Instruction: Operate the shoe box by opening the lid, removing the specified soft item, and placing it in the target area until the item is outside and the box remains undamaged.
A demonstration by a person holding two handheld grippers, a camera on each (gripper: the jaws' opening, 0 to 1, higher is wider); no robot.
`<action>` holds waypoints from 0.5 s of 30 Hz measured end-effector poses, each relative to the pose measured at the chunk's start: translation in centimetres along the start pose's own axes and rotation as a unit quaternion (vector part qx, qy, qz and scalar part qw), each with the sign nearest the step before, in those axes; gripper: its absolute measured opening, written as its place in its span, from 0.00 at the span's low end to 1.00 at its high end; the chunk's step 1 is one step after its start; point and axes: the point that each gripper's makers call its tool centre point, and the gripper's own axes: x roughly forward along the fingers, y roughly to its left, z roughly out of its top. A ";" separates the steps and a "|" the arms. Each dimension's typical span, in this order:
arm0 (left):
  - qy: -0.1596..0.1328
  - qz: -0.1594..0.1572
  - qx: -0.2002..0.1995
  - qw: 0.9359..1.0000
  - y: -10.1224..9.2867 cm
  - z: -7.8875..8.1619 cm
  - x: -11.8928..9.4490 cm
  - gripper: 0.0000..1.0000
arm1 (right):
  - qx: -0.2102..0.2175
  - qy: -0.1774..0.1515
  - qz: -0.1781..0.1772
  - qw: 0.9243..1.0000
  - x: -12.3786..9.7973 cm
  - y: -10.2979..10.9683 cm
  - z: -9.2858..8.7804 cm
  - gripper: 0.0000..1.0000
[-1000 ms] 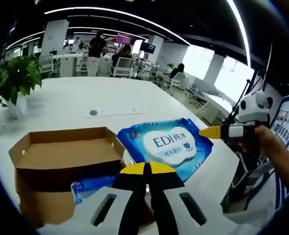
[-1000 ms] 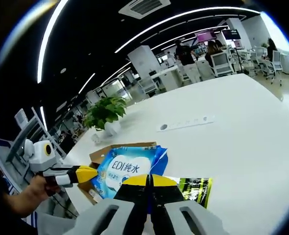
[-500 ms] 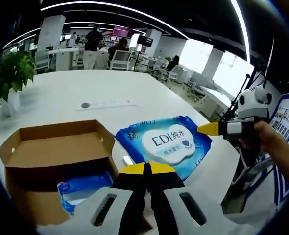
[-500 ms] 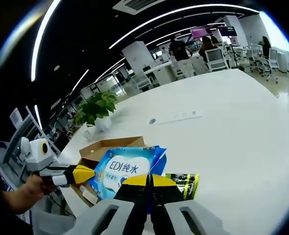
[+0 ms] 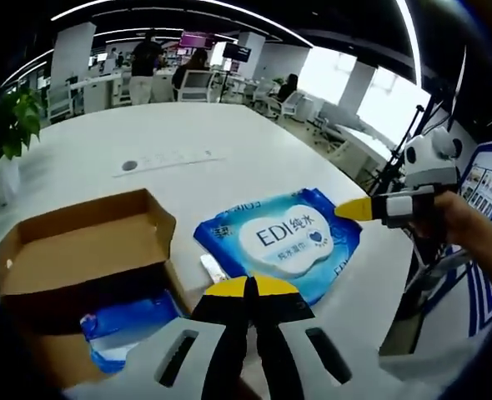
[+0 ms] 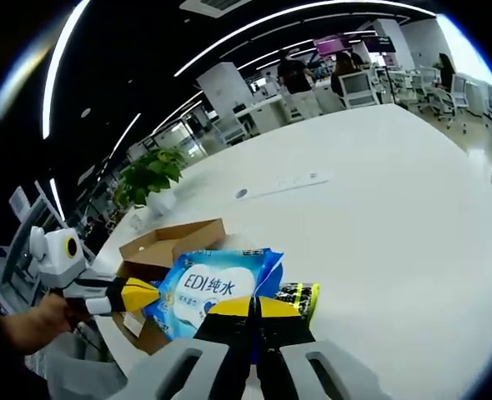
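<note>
the right gripper (image 6: 253, 307) has its yellow-tipped jaws clamped on the near edge of the blue wipes pack (image 6: 215, 287), which hangs in the air in front of them; in the left gripper view the same pack (image 5: 279, 242) floats above the white table (image 5: 188, 142), with the right gripper's yellow tip (image 5: 356, 209) pinching its right end and a hand (image 5: 467, 237) behind it. the left gripper (image 5: 250, 290) has its jaws pressed together with nothing visible between them, poised low just past the corner of the open cardboard box (image 5: 83, 250). the pack is therefore already out of the box, up off the table and just to the right of the carton; a second blue packet (image 5: 121, 327) lies at the box's near side, though whether it sits inside or beside the wall is hard to tell. a dark green-and-black packet (image 6: 300, 298) lies on the table just beyond the right jaws. the step in hand looks like carrying the pack to its resting spot: i would keep the pinch on the sealed edge, lower it flat onto bare table well clear of the flaps, and let go only once it rests. the label reads "edi" followed by chinese characters, with a small heart below. a potted plant (image 6: 150, 175) stands farther off.
</note>
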 end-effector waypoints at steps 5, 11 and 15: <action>0.022 -0.001 0.024 0.999 0.1 -0.7 1.0 0.00 | 0.013 0.006 -0.003 1.000 0.8 -0.9 -0.7 0.00; 0.042 0.000 0.038 0.998 0.4 -1.4 1.9 0.00 | 0.013 0.014 -0.008 1.000 1.6 -1.5 -1.2 0.00; 0.054 0.002 0.054 0.997 0.6 -1.6 2.5 0.00 | 0.016 0.016 -0.014 1.000 2.1 -2.0 -1.6 0.00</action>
